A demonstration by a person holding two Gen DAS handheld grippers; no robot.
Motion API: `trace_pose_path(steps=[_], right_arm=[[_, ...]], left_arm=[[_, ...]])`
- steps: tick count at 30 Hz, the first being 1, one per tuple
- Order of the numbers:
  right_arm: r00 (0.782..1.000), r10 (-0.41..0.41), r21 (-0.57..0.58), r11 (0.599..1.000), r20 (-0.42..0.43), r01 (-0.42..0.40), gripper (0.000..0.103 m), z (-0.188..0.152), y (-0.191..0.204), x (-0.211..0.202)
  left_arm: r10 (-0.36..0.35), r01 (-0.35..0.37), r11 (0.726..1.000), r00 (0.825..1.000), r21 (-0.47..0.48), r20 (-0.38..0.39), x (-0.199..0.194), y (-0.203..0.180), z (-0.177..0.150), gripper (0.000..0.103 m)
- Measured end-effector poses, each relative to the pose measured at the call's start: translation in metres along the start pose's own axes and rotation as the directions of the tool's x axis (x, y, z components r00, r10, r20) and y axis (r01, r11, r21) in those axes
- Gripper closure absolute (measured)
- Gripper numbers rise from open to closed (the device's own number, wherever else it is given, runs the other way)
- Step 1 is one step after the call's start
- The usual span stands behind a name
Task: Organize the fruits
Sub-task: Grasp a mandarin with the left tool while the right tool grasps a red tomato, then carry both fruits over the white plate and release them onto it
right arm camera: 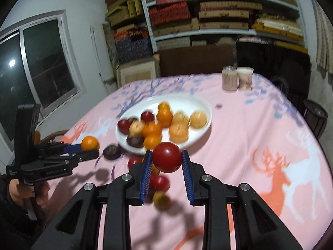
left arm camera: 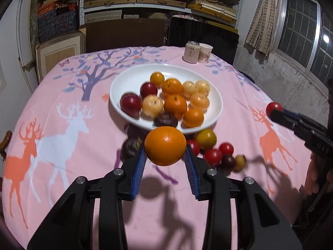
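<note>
Clamped between the left gripper's (left arm camera: pixel 165 156) blue pads, a round orange (left arm camera: pixel 165 145), like the right gripper's (right arm camera: pixel 166 162) pinched glossy red plum (right arm camera: pixel 167 160), could squirt free and roll off the pink deer-print tablecloth (left arm camera: pixel 83 145).

orange tangerine (left arm camera: pixel 165 145), red plum (right arm camera: pixel 167 157), pink deer-print tablecloth (left arm camera: pixel 83 145)

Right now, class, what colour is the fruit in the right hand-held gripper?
Dark red fruit, clearest in the right wrist view.

Fruit fills a plate (left arm camera: pixel 124 83) mid-table (left arm camera: pixel 62 108); loose fruit (left arm camera: pixel 213 156) lies before it, two cups (left arm camera: pixel 197 52) behind.
</note>
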State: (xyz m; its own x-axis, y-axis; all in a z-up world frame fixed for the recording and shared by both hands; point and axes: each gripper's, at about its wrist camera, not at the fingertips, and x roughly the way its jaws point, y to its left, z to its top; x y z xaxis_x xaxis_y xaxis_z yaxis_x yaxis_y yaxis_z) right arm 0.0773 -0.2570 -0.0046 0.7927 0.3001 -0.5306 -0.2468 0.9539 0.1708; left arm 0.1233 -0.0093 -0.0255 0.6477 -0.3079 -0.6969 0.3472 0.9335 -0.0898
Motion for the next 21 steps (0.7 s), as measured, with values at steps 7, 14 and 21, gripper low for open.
trace_pose_path(steps=[7, 14, 21], right_arm=[[1.000, -0.005, 0.018, 1.000, 0.031, 0.004, 0.074, 0.062, -0.002, 0.026], [0.999, -0.034, -0.012, 0.999, 0.003, 0.034, 0.074, 0.088, -0.002, 0.087], [0.997, -0.047, -0.041, 0.998, -0.055, 0.044, 0.074, 0.096, 0.000, 0.135]], left_arm=[[0.042, -0.042, 0.999, 0.999, -0.029, 0.002, 0.027, 0.010, 0.065, 0.066], [0.061, -0.063, 0.997, 0.997, -0.054, -0.040, 0.069, 0.017, 0.091, 0.066], [0.070, -0.074, 0.996, 0.995, -0.047, -0.072, 0.100, 0.021, 0.098, 0.066]])
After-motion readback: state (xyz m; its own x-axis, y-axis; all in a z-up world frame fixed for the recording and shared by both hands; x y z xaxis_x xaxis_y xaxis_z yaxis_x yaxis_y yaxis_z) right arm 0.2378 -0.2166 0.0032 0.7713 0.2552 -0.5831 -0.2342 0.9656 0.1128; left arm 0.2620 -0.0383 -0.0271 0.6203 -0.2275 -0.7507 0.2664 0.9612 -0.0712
